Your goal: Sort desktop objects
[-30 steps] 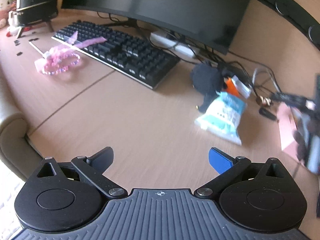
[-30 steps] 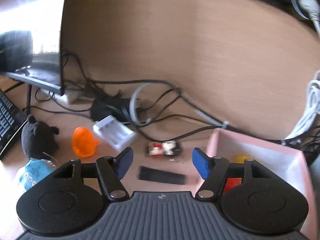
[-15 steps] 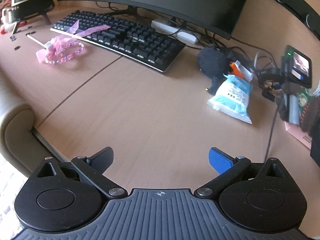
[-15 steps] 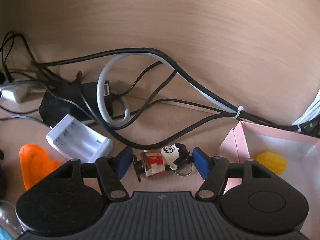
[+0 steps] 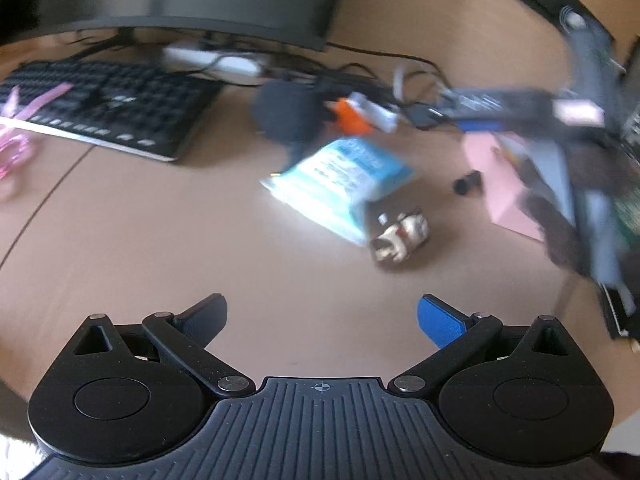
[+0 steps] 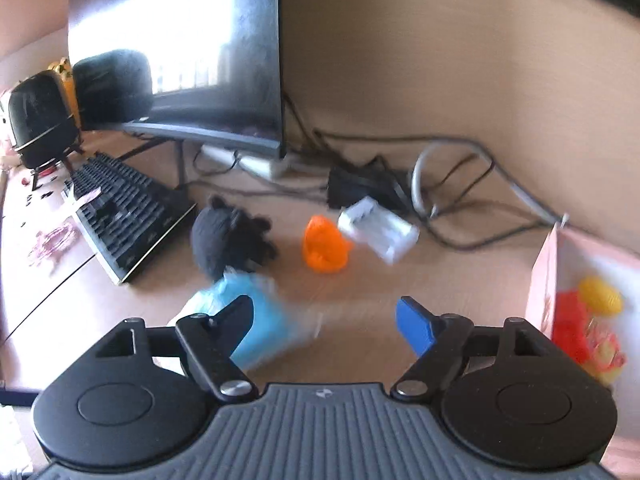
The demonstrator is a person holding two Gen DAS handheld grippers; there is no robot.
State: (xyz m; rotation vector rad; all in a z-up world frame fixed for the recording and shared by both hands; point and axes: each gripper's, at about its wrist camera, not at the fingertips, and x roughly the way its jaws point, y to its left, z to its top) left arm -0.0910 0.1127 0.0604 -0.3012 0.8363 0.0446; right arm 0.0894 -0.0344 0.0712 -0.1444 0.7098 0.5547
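Note:
In the left wrist view a small figurine (image 5: 400, 236) lies on the desk beside a blue packet (image 5: 340, 184). The pink box (image 5: 504, 188) stands to their right. My left gripper (image 5: 322, 316) is open and empty, short of the figurine. My right gripper (image 6: 326, 320) is opening, with only bare desk between its fingers. The blue packet (image 6: 256, 320) lies partly behind its left finger. The pink box (image 6: 548, 276) at the right edge holds a yellow piece (image 6: 602, 300) and red pieces (image 6: 572, 328). The right gripper (image 5: 468, 114) shows as a dark blur above the box.
A black plush (image 6: 228, 240), an orange toy (image 6: 324, 250) and a white battery case (image 6: 378, 234) lie ahead, with tangled cables (image 6: 452, 184) behind. A keyboard (image 6: 124, 216), monitor (image 6: 180, 52) and black speaker (image 6: 42, 120) fill the left. A small black object (image 5: 466, 184) lies by the box.
The right gripper has pulled back and swung left with wider jaws; the figurine is no longer between them. The left view has swung right, and the figurine now lies by the packet.

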